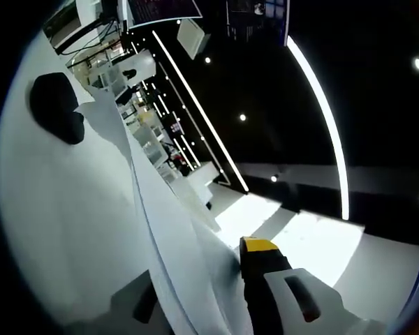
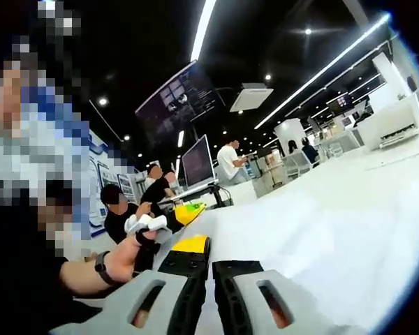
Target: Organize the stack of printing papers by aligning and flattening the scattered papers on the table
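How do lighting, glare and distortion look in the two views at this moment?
Left gripper view: ceiling light strips bend with fisheye, the paper sheet is evenly lit against a dark ceiling. Right gripper view: the white table is bright, near overexposed; the right gripper is sharp.

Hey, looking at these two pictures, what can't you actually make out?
Left gripper view: the papers cover one jaw of the left tool, so its grip is unclear.
Left gripper view: the dark shape on the table is too blurred to identify.
Right gripper view: the white thing in the hand is too small to name.
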### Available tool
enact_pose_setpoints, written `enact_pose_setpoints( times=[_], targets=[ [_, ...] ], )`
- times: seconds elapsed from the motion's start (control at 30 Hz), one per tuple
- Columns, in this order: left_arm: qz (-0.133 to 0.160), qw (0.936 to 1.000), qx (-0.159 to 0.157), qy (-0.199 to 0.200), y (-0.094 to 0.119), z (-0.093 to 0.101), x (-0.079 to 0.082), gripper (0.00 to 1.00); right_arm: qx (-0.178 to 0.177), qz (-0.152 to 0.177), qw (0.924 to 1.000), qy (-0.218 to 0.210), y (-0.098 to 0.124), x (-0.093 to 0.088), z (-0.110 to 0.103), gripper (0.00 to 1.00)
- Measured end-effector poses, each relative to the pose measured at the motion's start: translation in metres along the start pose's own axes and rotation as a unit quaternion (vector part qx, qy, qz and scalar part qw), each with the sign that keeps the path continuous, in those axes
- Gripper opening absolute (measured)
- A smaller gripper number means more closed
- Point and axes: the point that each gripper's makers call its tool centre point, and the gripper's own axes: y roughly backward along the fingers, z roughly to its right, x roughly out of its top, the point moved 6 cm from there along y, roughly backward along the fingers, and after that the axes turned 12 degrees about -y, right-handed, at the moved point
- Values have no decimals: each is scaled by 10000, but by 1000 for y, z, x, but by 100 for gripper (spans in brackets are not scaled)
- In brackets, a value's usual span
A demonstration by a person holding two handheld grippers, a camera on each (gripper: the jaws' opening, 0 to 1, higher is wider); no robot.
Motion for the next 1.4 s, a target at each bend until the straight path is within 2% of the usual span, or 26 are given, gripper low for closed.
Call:
enact_pose_setpoints(
  times=[0.23,0.37,0.5,0.9,1.0,1.23,1.4],
  targets=[
    [2,10000,-12,19,0,0,-1,20,205,-295,9993,-60,-2,-6,-4,0],
    [61,9998,-24,189,1,-2,1,20,304,-434,9985,-111,-3,-9,-6,0],
    [59,9998,-12,169,0,-1,1,20,444,-697,9965,-125,-4,-14,-9,0],
    [93,9996,-18,252,1,-1,1,20,704,-1210,9902,-23,-3,-25,-15,0],
    [96,9996,-29,276,1,-1,2,20,733,-1233,9897,-23,-3,-25,-16,0],
    [84,9996,-65,279,1,-1,1,20,956,-1292,9866,-274,3,-22,-16,0],
    [84,9995,-73,296,1,-1,2,20,984,-1506,9808,-749,3,-20,-10,0]
  ],
)
